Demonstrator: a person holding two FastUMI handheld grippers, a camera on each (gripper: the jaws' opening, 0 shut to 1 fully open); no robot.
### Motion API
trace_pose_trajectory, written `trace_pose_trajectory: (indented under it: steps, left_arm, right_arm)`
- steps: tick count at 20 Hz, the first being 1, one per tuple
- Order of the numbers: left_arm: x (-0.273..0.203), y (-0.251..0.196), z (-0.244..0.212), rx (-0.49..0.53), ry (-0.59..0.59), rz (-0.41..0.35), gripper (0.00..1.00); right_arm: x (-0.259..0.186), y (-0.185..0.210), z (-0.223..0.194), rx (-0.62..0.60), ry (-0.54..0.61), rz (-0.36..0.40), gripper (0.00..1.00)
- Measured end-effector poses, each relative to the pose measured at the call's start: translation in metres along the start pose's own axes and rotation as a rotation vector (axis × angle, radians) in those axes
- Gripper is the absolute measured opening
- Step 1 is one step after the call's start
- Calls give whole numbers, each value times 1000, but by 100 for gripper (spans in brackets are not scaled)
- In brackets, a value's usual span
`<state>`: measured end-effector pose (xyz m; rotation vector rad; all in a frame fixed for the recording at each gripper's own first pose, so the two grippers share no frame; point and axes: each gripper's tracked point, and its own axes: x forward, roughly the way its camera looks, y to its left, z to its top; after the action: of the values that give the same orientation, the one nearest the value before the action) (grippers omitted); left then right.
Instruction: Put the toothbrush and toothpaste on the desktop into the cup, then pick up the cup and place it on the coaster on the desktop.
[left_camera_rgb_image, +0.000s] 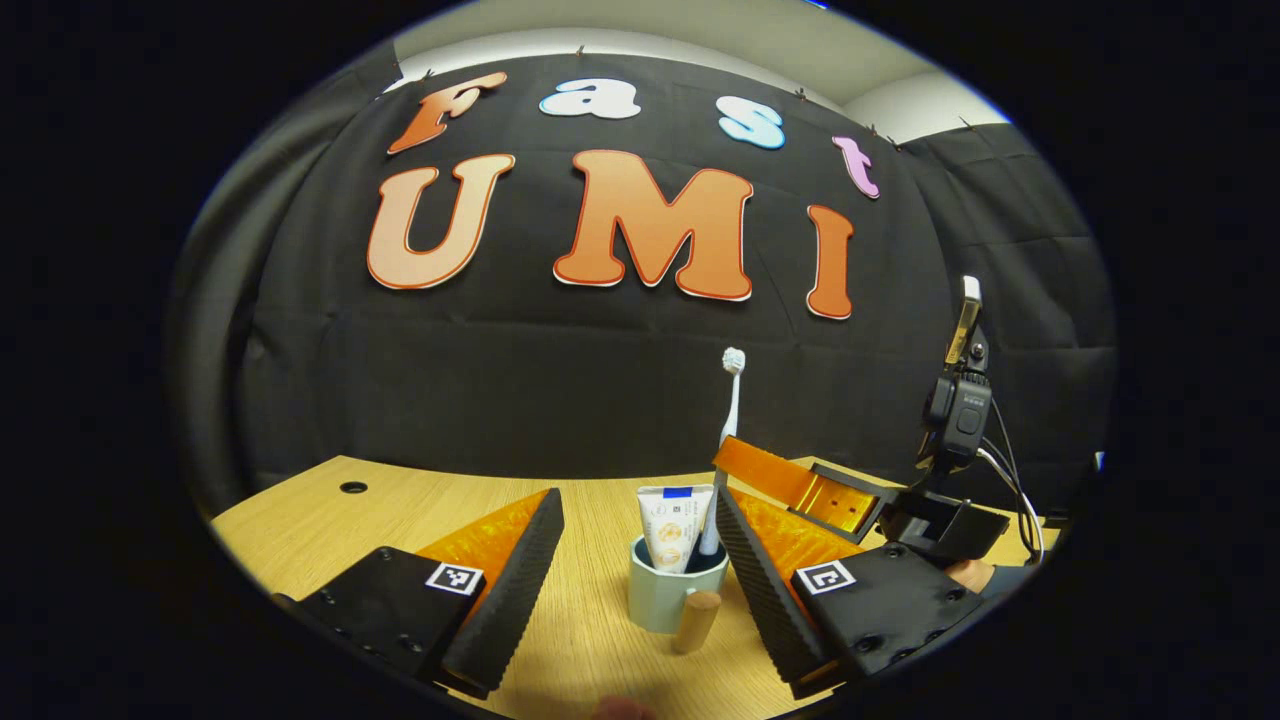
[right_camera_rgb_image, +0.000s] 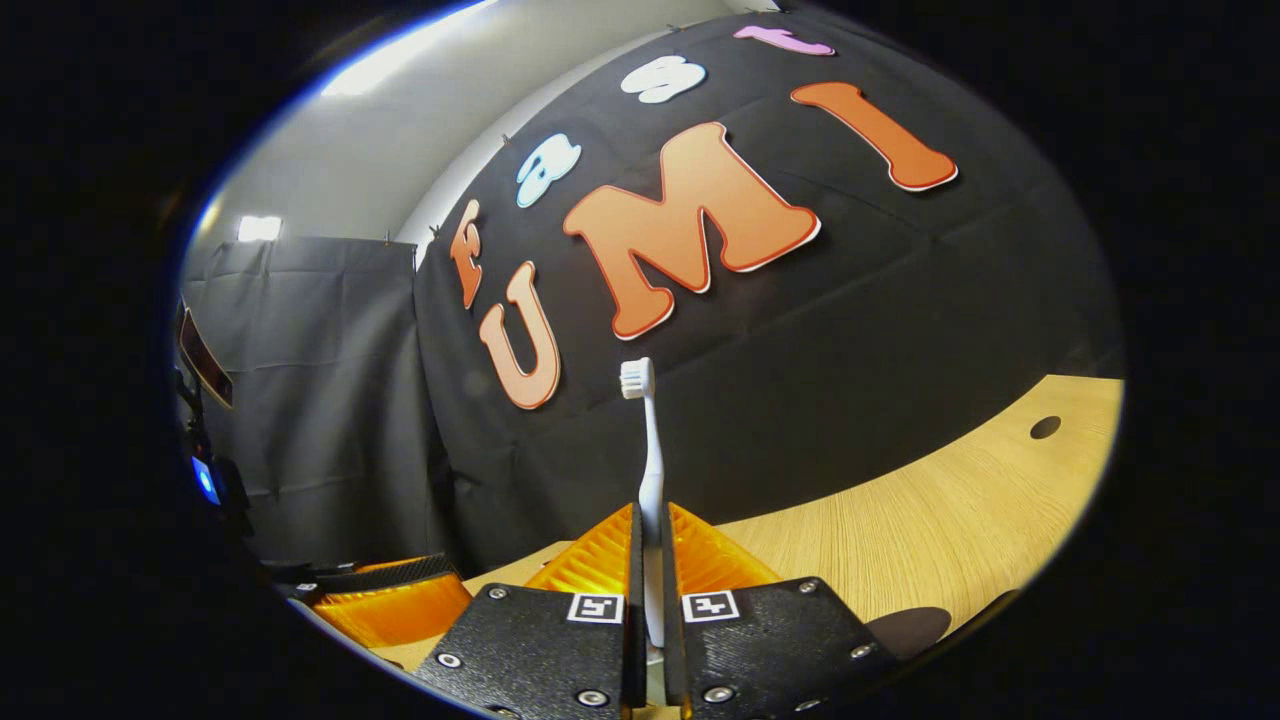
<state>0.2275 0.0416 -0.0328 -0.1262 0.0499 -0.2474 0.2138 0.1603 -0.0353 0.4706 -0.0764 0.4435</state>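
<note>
Pale wood grain covers the table, and on it, between the wide-spread fingers of the left claw, stands a pale green cup with a small wooden handle facing the camera. The claw holds nothing; it brackets the cup without touching it, probably ready to steady or lift it. Upright inside the cup stands the white toothpaste tube, cap down. Just to its right the white toothbrush rises bristles-up, its lower end in the cup, with the right claw reaching in from the right across its handle.

The right gripper view shows what that angle hides: its claw is closed narrowly on the toothbrush, both fingers pressed against the handle (so the brush is likely not yet released). In that view a dark round coaster lies near on the table, to the right, with nothing on it.
</note>
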Motion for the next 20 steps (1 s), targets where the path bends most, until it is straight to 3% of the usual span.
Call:
trace_pose_trajectory:
  steps: [4, 8, 10, 12, 20]
  left_arm:
    - [0, -4, -3, -98, 83, 0, 98]
    - [-1, -13, 8, -112, 168, -10, 98]
    - [-3, -18, 10, -124, 222, -24, 100]
    - [-5, -24, 15, -124, 275, -38, 99]
    - [-1, -36, -1, -64, 542, -47, 99]
  right_arm:
    - [-12, 1, 14, -17, -10, 8, 13]
    - [-28, -2, 33, -42, -15, 0, 23]
    - [-43, -7, 32, -76, 24, 1, 33]
    - [-58, -15, 36, -122, 39, -12, 55]
    - [-114, -47, 59, -283, 45, -63, 85]
